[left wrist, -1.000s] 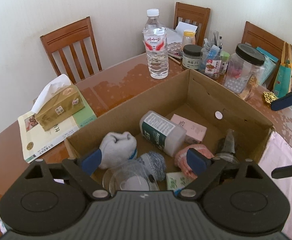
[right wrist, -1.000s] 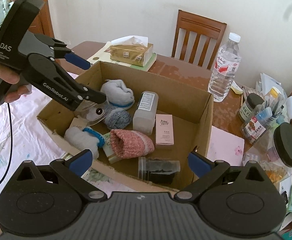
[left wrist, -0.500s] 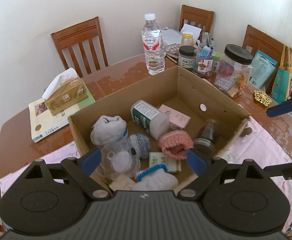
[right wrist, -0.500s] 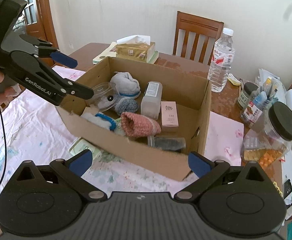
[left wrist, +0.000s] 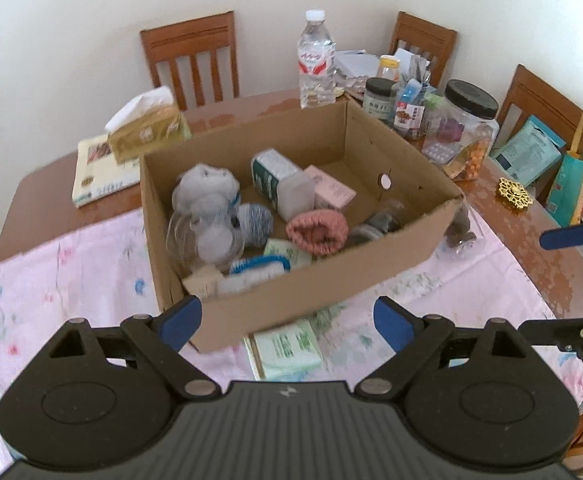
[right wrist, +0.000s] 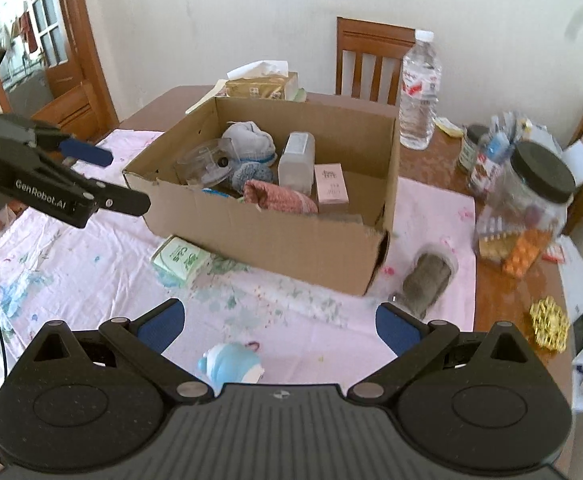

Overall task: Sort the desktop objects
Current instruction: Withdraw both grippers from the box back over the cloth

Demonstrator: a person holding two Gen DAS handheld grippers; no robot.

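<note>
An open cardboard box [left wrist: 311,292] [right wrist: 271,240] stands on a pink cloth [left wrist: 71,280]. It holds a grey sock ball [left wrist: 205,192], a white bottle [left wrist: 281,182], a pink carton [left wrist: 331,192], a pink knitted sock [left wrist: 317,232] and other small items. A green tissue pack [left wrist: 287,348] [right wrist: 181,258] pokes out from under the box's front. A clear jar with dark contents [right wrist: 427,280] lies on the cloth by the box's corner. A blue-white toy [right wrist: 231,364] lies just before my right gripper [right wrist: 279,320], which is open and empty. My left gripper [left wrist: 287,320] [right wrist: 125,180] is open too, short of the box.
Behind the box stand a water bottle [left wrist: 316,68], a tissue box on a booklet [left wrist: 147,132], small jars and a big black-lidded jar [left wrist: 467,128]. A gold ornament [left wrist: 514,194] lies on the bare wood at the right. Wooden chairs ring the table.
Both grippers have drawn back from the box, so the whole box and the cloth in front of it now show. Both stayed open and empty.
</note>
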